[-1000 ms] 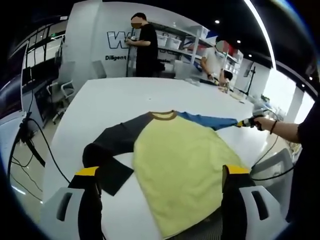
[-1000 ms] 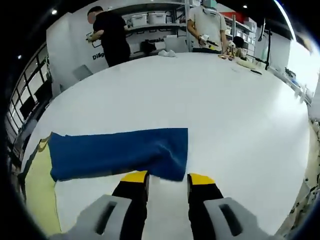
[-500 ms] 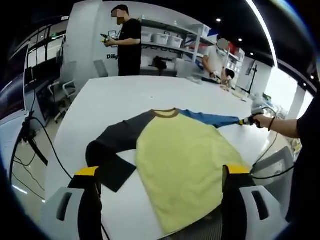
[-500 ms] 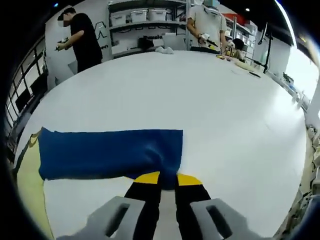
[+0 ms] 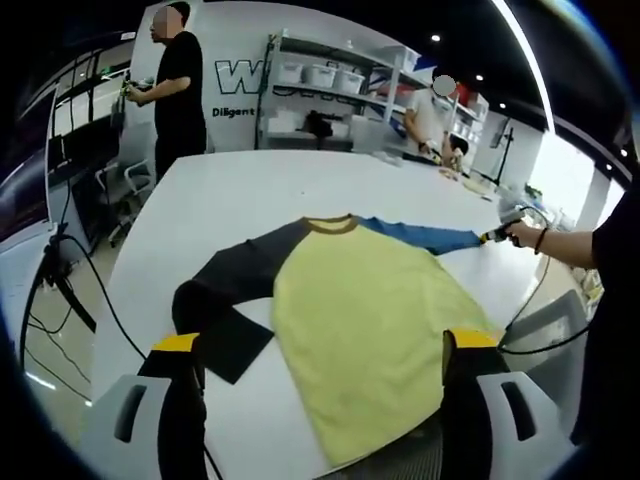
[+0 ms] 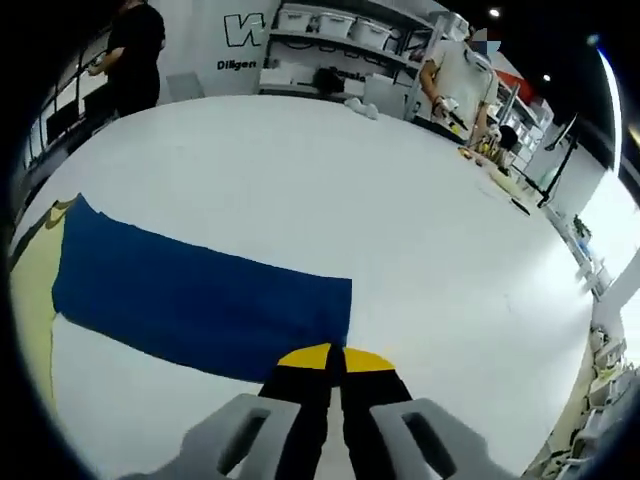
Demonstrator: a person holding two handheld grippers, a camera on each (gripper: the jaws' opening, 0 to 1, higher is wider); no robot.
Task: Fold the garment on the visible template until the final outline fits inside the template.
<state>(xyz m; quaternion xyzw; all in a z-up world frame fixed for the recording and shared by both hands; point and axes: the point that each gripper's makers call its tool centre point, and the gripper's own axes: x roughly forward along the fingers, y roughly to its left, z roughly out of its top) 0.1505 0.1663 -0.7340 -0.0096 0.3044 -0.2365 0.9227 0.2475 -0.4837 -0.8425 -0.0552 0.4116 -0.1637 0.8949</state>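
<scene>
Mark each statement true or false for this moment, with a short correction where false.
1. The right tongs are shut on the end of the blue sleeve. True.
2. The left tongs are clamped on the dark sleeve. False: their jaws stand wide apart above the shirt, gripping nothing.
3. The blue sleeve lies stretched out flat on the white table. True.
4. The dark sleeve is stretched out straight as well. False: it bends back on itself near its end.
5. The shirt's body is red. False: it is pale yellow, with a brown collar.
</scene>
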